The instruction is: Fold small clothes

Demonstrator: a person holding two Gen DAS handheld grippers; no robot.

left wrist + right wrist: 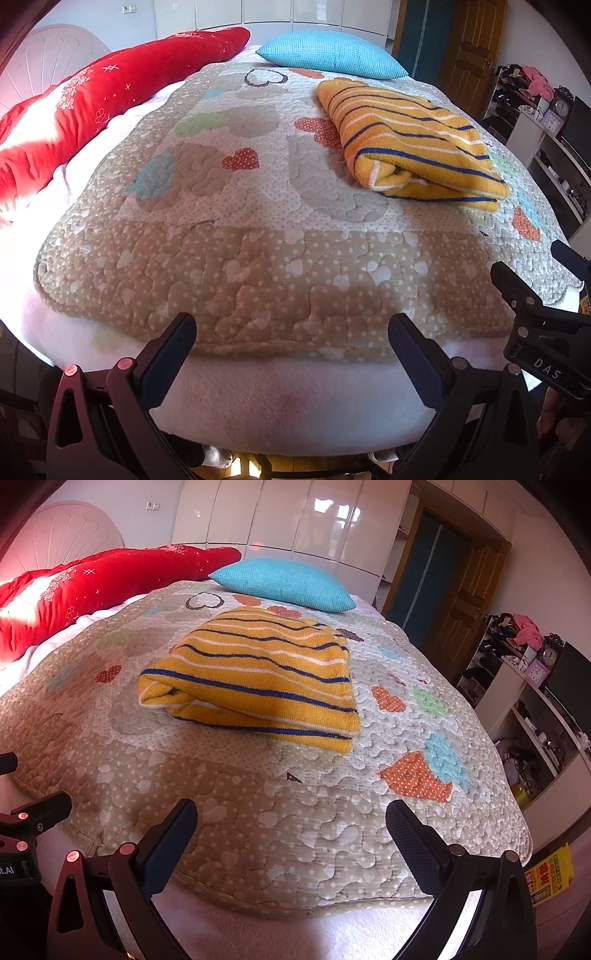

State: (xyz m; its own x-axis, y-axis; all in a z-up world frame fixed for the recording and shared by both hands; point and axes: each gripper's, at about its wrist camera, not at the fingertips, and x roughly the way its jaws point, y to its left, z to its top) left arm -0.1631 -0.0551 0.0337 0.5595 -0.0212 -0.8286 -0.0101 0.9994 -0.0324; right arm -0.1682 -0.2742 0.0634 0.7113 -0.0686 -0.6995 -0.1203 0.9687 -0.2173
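Note:
A yellow garment with blue and white stripes point(413, 142) lies folded on the quilted bedspread point(258, 240), right of centre; it also shows in the right wrist view point(258, 675). My left gripper point(291, 332) is open and empty, over the near edge of the bed, well short of the garment. My right gripper point(291, 819) is open and empty, over the near edge of the quilt point(258, 830), the garment ahead of it. The right gripper's body shows at the right of the left wrist view point(535, 314); part of the left tool shows at the left edge of the right wrist view point(22, 823).
A red blanket point(92, 110) lies along the left side of the bed. A turquoise pillow point(332, 55) lies at the head, beyond the garment. White shelves with clocks and clutter point(535, 686) stand to the right. A wooden door point(469, 609) is behind.

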